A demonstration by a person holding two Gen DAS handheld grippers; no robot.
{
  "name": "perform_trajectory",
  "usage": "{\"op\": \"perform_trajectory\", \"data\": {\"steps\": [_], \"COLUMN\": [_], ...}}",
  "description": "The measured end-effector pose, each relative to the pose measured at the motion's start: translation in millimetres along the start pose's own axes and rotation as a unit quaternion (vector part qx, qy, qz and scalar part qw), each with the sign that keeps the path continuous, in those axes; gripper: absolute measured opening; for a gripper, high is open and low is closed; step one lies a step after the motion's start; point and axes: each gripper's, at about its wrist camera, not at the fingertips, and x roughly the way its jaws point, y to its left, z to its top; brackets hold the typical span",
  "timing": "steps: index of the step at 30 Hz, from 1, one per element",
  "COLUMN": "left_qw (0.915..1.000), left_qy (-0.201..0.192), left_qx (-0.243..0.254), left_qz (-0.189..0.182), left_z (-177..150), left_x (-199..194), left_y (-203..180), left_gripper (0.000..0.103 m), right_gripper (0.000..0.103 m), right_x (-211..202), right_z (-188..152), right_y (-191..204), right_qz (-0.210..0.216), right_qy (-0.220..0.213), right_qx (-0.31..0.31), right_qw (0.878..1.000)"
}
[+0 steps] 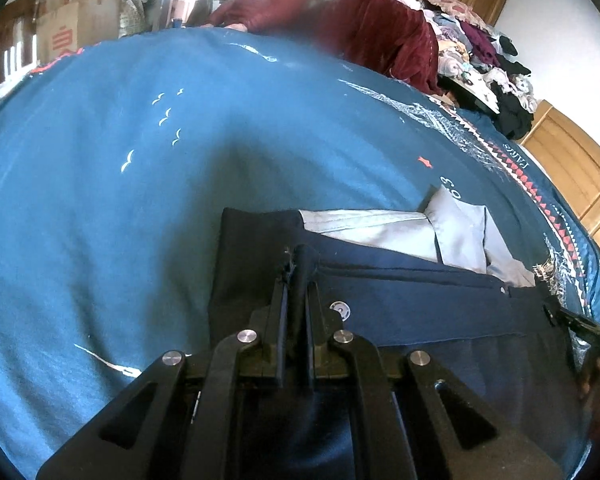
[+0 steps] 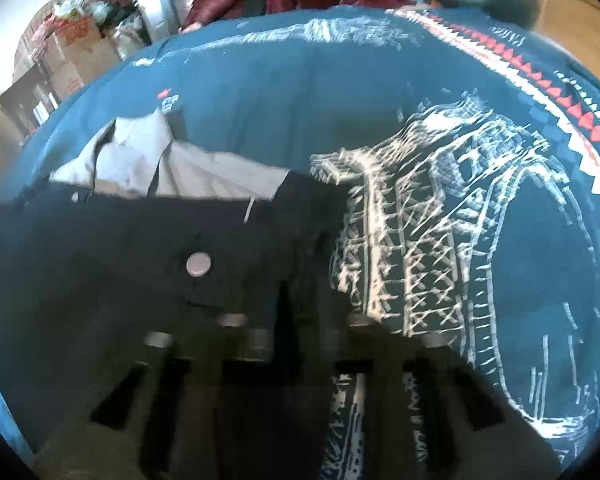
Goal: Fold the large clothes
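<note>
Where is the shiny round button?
The button sits on the dark trousers, left of centre in the right wrist view, below the grey lining and left of the white tower print on the blue sheet.

- Daylight glares white at my left wrist view's top centre, washing out the person in red (image 1: 268, 0).
- Right wrist view smears with motion blur; its gripper (image 2: 300, 320) reads dark and soft.
- Fisheye bends both frames; corners vignette black.

Blurred right hand-held gripper (image 2: 296, 312) over dark garment (image 2: 140, 248), grey lining (image 2: 188, 172), blue tower-print sheet (image 2: 280, 92)
</note>
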Motion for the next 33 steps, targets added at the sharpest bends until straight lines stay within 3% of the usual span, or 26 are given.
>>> {"op": "perform_trajectory", "data": {"steps": [2,4,8,11,13,14,17,18,19,20,21,22,24,25,27,30,33], "left_qw": [0.9996,0.9981,0.9953,0.9976,0.9979,0.9973,0.9980,0.9986,0.9990,0.9984,0.9969,0.9938,0.9882,0.9880,0.9928,0.9937,0.9907], "left_qy": [-0.024,-0.061,-0.096,-0.058,0.032,0.048,0.009,-0.008,-0.033,-0.042,-0.044,-0.039,-0.026,-0.001,0.037,0.032,-0.004], "left_qx": [0.011,0.004,0.016,0.024,0.008,0.000,0.004,0.017,0.029,0.035,0.046,0.061,0.078,0.074,0.049,-0.044,-0.135], "left_qz": [0.007,-0.012,-0.006,0.030,0.056,0.056,0.062,0.050,0.012,-0.014,-0.047,-0.084,-0.129,-0.136,-0.103,-0.097,-0.018], "left_z": [3.1,14.6,36.6,36.0,20.6,16.5,19.0,16.6,6.8,-3.5,-18.9,-37.9,-80.5,-102.0,-122.9,-134.2,-138.1], "left_x": [-12.2,-36.1,-52.8,-17.0,34.8,43.3,4.9,-15.2,-46.7,-63.2,-79.4,-90.7,-98.4,-90.8,-77.0,-86.9,-120.1], "left_y": [-7.5,-12.2,-19.9,-12.2,4.7,8.9,-4.8,-15.9,-33.6,-44.9,-60.7,-76.9,-99.8,-101.7,-86.7,-18.5,57.9], "left_gripper": [0.006,0.006,0.006,0.007,0.011,0.012,0.010,0.008,0.008,0.010,0.017,0.027,0.038,0.038,0.034,0.006,0.004], "right_gripper": [0.008,0.008,0.008,0.010,0.014,0.016,0.022,0.025,0.035,0.041,0.042,0.042,0.043,0.043,0.041,0.041,0.041], "right_x": [-19.8,-38.6,-33.9,13.4,38.1,38.9,-16.4,-42.5,-62.5,-78.3,-87.1,-87.4,-78.0,-71.2,-62.6,-71.1,-84.5], "right_z": [5.5,14.7,37.1,39.4,28.6,25.0,17.7,10.5,0.2,-14.5,-35.3,-48.0,-75.4,-87.3,-101.7,-108.6,-114.8], "right_y": [3.4,7.2,-1.8,-15.0,-16.6,-16.9,-2.5,6.9,16.0,28.3,49.0,63.4,98.3,108.3,106.1,65.1,9.0], "right_qz": [0.014,0.031,0.046,0.057,0.046,0.039,0.007,0.014,0.040,0.085,0.149,0.178,0.224,0.221,0.205,0.167,0.125], "right_qy": [-0.032,-0.061,-0.073,-0.016,0.027,0.033,-0.025,-0.051,-0.064,-0.068,-0.054,-0.039,0.002,0.016,0.032,0.024,0.035], "right_qx": [-0.001,-0.008,0.003,0.025,0.028,0.032,0.012,0.006,0.012,0.022,0.027,0.024,0.005,-0.001,0.004,0.033,0.070], "right_qw": [0.999,0.998,0.996,0.998,0.998,0.998,1.000,0.999,0.997,0.994,0.987,0.983,0.975,0.975,0.978,0.985,0.989]}}
